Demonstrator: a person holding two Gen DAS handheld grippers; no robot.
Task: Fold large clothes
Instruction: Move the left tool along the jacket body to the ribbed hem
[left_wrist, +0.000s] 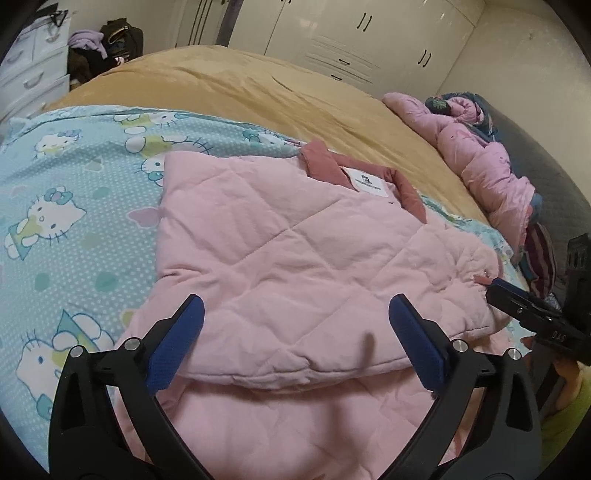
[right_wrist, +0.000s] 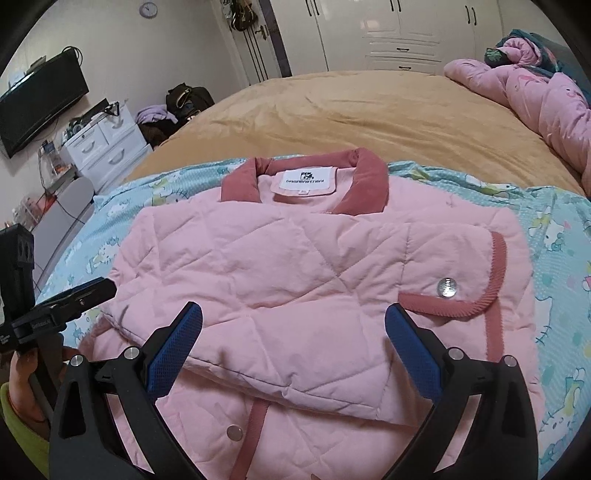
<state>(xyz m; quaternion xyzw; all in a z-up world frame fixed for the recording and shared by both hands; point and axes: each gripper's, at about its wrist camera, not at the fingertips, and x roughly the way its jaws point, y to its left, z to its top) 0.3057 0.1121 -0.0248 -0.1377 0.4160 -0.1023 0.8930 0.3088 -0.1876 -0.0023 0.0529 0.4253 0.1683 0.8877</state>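
Note:
A pink quilted jacket (left_wrist: 280, 251) (right_wrist: 295, 266) with a dusty-rose collar (right_wrist: 365, 181) and a white label lies folded on a light-blue cartoon-cat sheet (left_wrist: 74, 206). Its sleeves are laid across the chest, and a snap button (right_wrist: 446, 287) shows on the cuff. My left gripper (left_wrist: 295, 310) hovers open above the jacket's near fold, nothing between its blue pads. My right gripper (right_wrist: 293, 314) is likewise open and empty over the same fold. Each gripper shows at the edge of the other's view: the right one (left_wrist: 524, 299), the left one (right_wrist: 77, 295).
The sheet covers a tan blanket (left_wrist: 280, 85) on a wide bed. A heap of pink bedding (left_wrist: 476, 155) (right_wrist: 535, 96) lies at the bed's right edge. White drawers (right_wrist: 99, 147), a wall television (right_wrist: 37, 99) and wardrobes (left_wrist: 354, 33) stand beyond. A hand in a green sleeve (right_wrist: 18, 413) holds the left gripper.

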